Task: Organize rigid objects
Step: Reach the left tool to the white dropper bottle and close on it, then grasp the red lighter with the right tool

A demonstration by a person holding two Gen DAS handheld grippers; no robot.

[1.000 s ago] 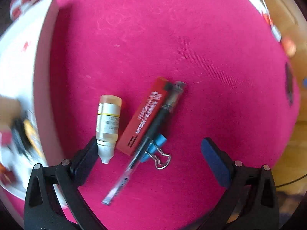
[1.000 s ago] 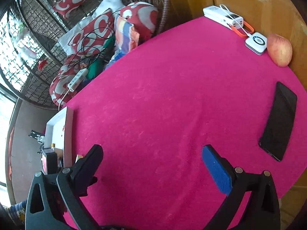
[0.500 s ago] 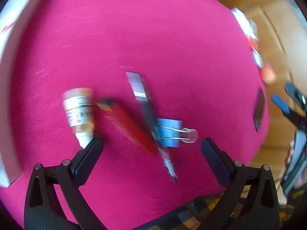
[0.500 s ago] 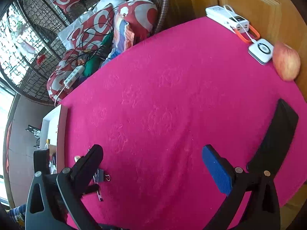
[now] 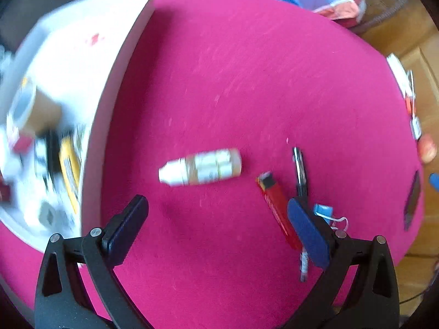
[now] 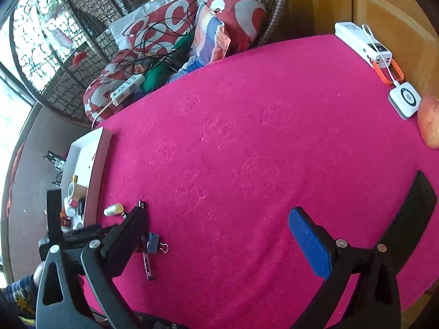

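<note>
In the left wrist view a small white-capped bottle (image 5: 201,167) lies on its side on the pink tablecloth (image 5: 247,82), ahead of my open, empty left gripper (image 5: 219,224). A red lighter (image 5: 277,208), a pen (image 5: 300,175) and a blue binder clip (image 5: 326,213) lie by its right finger. A white box (image 5: 90,54) with several small items stands at the left. My right gripper (image 6: 216,233) is open and empty over bare cloth; the bottle (image 6: 114,209), binder clip (image 6: 155,244) and box (image 6: 82,153) show at its lower left.
A black phone (image 6: 411,213) lies behind my right gripper's right finger. A white power bank (image 6: 362,44), a small white device (image 6: 404,100) and an apple (image 6: 429,120) sit at the table's far right edge. A wicker chair with cushions (image 6: 178,27) stands beyond the table.
The left wrist view has swung: the bottle now lies ahead between the fingers, the lighter, pen and clip have shifted to the right finger. The right gripper pulled back, bringing the items and box into view.
</note>
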